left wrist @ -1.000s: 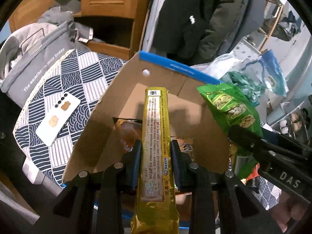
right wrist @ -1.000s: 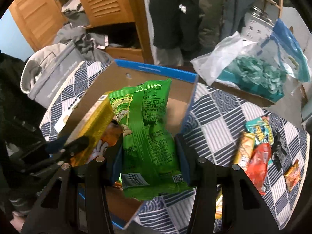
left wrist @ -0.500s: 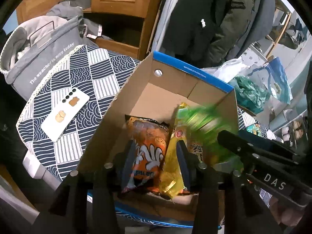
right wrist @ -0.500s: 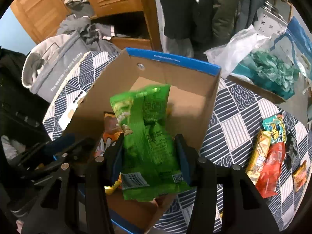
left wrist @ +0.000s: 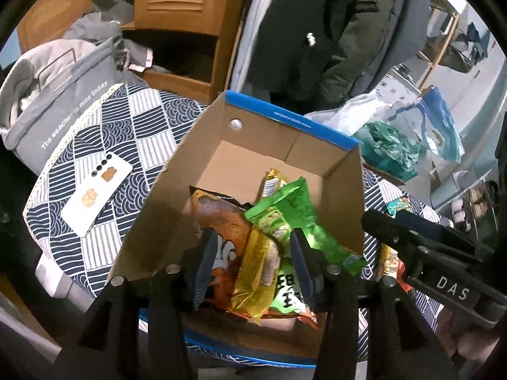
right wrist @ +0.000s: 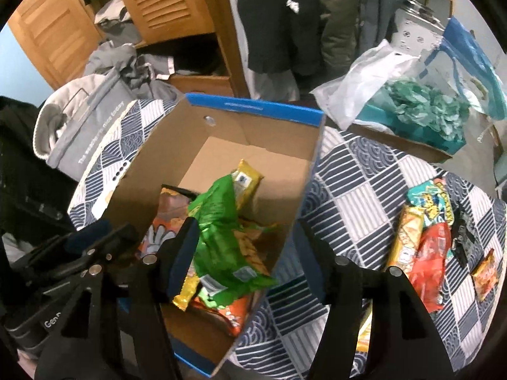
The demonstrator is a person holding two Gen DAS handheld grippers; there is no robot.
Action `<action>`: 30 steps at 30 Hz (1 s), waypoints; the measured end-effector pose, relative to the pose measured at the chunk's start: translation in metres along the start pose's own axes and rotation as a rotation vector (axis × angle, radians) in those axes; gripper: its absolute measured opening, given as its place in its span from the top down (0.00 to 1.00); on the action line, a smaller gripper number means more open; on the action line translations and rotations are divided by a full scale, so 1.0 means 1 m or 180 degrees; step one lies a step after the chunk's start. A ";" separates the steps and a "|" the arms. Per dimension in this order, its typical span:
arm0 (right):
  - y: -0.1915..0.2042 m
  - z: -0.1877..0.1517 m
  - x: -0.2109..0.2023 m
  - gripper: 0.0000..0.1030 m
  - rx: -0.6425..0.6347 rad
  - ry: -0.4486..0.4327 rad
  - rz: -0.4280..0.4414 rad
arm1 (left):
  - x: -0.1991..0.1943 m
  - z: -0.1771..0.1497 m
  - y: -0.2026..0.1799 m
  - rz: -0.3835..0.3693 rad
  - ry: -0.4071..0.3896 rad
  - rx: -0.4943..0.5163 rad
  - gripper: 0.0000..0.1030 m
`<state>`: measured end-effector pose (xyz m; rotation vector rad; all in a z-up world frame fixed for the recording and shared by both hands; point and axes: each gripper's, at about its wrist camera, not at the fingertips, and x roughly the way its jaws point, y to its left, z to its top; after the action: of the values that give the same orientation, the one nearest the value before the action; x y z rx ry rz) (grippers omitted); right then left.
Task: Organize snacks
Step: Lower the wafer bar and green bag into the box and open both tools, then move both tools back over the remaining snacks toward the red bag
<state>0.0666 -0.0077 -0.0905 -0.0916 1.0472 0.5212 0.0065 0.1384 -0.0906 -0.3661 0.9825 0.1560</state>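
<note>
An open cardboard box [left wrist: 202,145] with a blue rim stands on the patterned table; it also shows in the right wrist view [right wrist: 152,158]. Inside lie a green snack bag [left wrist: 294,212] [right wrist: 218,221], a long yellow packet [left wrist: 259,262] [right wrist: 245,182] and an orange bag [left wrist: 221,218] [right wrist: 231,310]. My left gripper [left wrist: 253,247] is open and empty above the box's near side. My right gripper [right wrist: 244,247] is open and empty over the box's right wall. Several loose snacks [right wrist: 427,231] lie on the table to the right.
A white phone [left wrist: 95,190] lies on the cloth left of the box. A grey fabric bin [left wrist: 54,95] stands far left. Plastic bags [right wrist: 412,101] sit beyond the table at the right. A wooden cabinet [left wrist: 177,3] and hanging coats are behind.
My left gripper opened and the yellow packet dropped into the box. My right gripper opened and the green bag fell in on top. Both grippers pulled back and up.
</note>
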 end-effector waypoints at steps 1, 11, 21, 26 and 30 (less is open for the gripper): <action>-0.003 0.000 -0.003 0.36 0.0011 -0.0029 -0.0026 | -0.001 0.000 -0.003 -0.0006 -0.0004 0.0015 0.49; -0.039 -0.010 -0.021 0.33 0.0131 -0.0127 -0.0151 | -0.006 -0.001 -0.043 -0.0058 -0.0044 0.0274 0.38; -0.085 -0.026 -0.040 0.32 0.0322 -0.0202 -0.0282 | -0.009 -0.007 -0.094 -0.0105 -0.0048 0.0574 0.32; -0.110 -0.035 -0.046 0.32 0.0451 -0.0201 -0.0337 | -0.005 -0.010 -0.117 -0.0112 -0.0021 0.0705 0.30; -0.128 -0.041 -0.052 0.31 0.0550 -0.0210 -0.0369 | 0.001 -0.014 -0.134 -0.0107 0.0006 0.0810 0.29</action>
<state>0.0713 -0.1521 -0.0900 0.0175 1.0120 0.3252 0.0352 0.0091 -0.0673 -0.1492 0.9841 -0.0006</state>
